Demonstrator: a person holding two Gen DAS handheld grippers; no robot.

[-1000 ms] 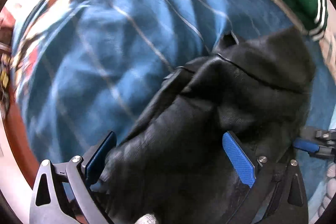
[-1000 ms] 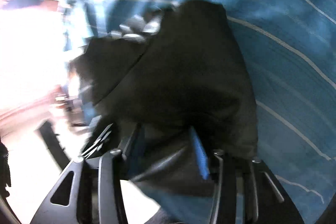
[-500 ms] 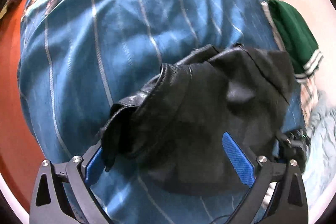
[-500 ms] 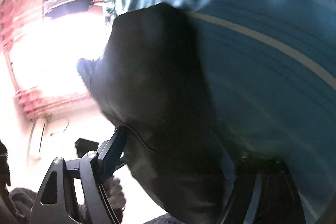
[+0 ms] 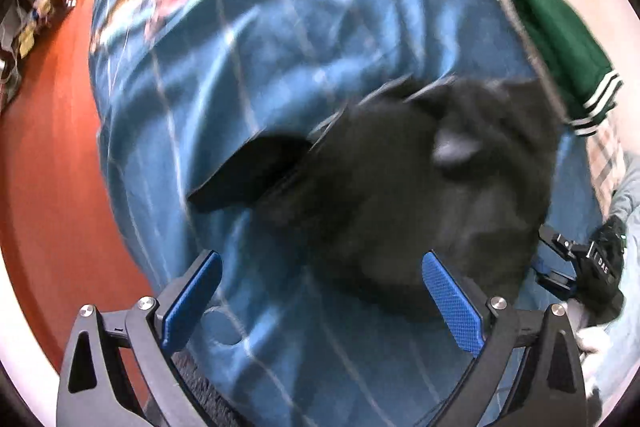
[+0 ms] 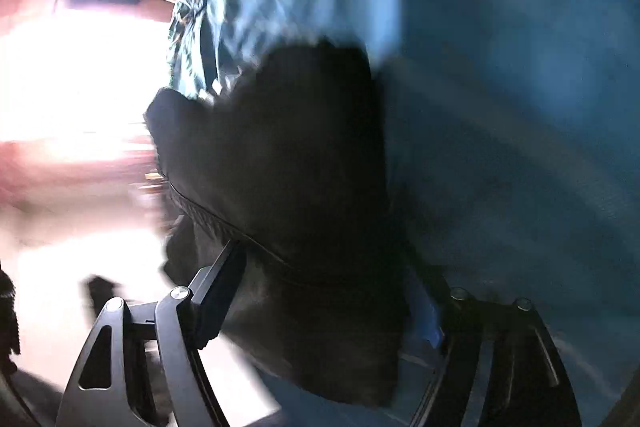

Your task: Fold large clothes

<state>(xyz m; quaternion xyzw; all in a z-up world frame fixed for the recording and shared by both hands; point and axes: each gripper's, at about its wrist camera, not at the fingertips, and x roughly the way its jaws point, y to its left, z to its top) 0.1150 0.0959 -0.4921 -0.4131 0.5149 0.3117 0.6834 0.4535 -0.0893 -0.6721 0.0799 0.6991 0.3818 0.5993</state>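
Ahead of your left gripper (image 5: pixel 320 303), beyond its right-hand blue pad and a little up, lies the black leather-like jacket (image 5: pixel 420 187), bunched into a dark mound on the blue bedspread with thin pale stripes (image 5: pixel 224 75). Your left gripper stands wide, its two blue pads well apart with only the bedspread between them; the right-hand pad is just beside the near edge of the jacket, and whether it touches is hard to tell through the blur. A flat black flap of the jacket sticks out toward the left pad's side. Farther off to the right of that gripper, a dark green garment with white-striped cuff (image 5: pixel 560 55) rests at the edge of the bed, and left of it the orange-red floor (image 5: pixel 44 167) shows.

Seen from your left gripper, your right gripper (image 5: pixel 576 263) sits at the far right edge of the jacket.

Between the fingers of your right gripper (image 6: pixel 324 307) hangs the same jacket (image 6: pixel 280 155), its stitched seam running across just ahead of the left finger. The jaws stand fairly wide and have just been closing a little, with the jacket's cloth between them; the right pad is mostly hidden, and you cannot tell whether the pads press on the cloth.
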